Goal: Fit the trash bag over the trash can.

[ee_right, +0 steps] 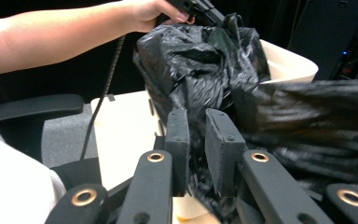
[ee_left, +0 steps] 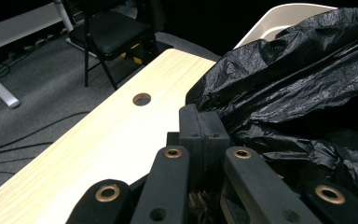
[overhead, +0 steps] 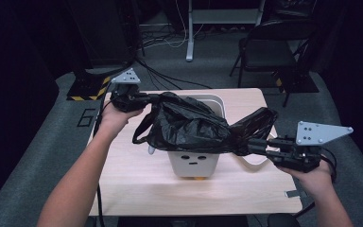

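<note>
Crinkled glossy plastic bag (overhead: 189, 125); pale wood table (overhead: 137, 184)

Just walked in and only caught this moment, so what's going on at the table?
A person is fitting a black bin bag to a small white bin on the wooden table. The left gripper is shut on the bag's far-left edge. In the right gripper view, the right gripper has bag plastic between its jaws with a small gap showing. The bag lies crumpled across the bin's top, not yet spread around the rim.
</note>
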Available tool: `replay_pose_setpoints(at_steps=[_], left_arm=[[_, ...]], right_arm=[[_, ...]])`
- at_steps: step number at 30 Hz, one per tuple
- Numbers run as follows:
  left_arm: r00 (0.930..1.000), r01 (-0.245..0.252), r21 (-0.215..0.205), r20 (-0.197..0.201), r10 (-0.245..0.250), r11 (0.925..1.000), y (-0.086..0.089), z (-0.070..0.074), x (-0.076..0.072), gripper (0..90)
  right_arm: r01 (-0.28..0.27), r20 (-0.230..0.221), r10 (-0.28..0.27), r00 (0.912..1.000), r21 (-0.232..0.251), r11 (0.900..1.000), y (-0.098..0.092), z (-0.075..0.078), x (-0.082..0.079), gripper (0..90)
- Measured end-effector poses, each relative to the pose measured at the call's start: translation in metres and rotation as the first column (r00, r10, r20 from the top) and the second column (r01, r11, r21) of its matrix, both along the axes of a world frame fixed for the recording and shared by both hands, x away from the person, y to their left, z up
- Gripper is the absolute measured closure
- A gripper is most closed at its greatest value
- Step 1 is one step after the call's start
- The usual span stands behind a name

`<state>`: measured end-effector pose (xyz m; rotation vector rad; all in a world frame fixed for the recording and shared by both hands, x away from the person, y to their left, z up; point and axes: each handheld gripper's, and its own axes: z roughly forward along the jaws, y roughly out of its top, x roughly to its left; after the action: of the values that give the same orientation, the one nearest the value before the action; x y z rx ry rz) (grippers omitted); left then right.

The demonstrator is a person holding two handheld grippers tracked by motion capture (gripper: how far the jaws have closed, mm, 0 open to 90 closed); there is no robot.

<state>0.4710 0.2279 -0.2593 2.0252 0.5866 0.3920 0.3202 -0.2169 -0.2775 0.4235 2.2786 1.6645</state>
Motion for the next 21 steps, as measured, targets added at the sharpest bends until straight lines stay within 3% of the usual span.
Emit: replay_pose_setpoints(at_steps=[9,13,16,21], left_arm=[[1.0,0.003,0.006,0.004,-0.003,1.0,0.0,0.001,0.001,89.5],[1.0,0.005,0.007,0.001,-0.005,1.0,0.001,0.0,0.001,89.5],[1.0,0.006,0.007,0.002,-0.006,1.0,0.001,0.0,0.001,89.5],[1.0,0.003,0.0,0.006,-0.003,1.0,0.002,0.0,0.001,89.5]], right_arm=[[0.006,0.019,-0.005,0.9998,-0.039,0.999,0.026,0.018,0.021,69.6],[0.032,0.043,-0.028,0.9987,-0.091,0.995,0.038,0.02,0.034,61.0],[0.035,0.019,-0.033,0.9993,-0.131,0.991,0.044,0.018,0.045,55.2],[0.029,-0.012,-0.031,0.9995,-0.136,0.99,0.043,0.013,0.055,61.4]])
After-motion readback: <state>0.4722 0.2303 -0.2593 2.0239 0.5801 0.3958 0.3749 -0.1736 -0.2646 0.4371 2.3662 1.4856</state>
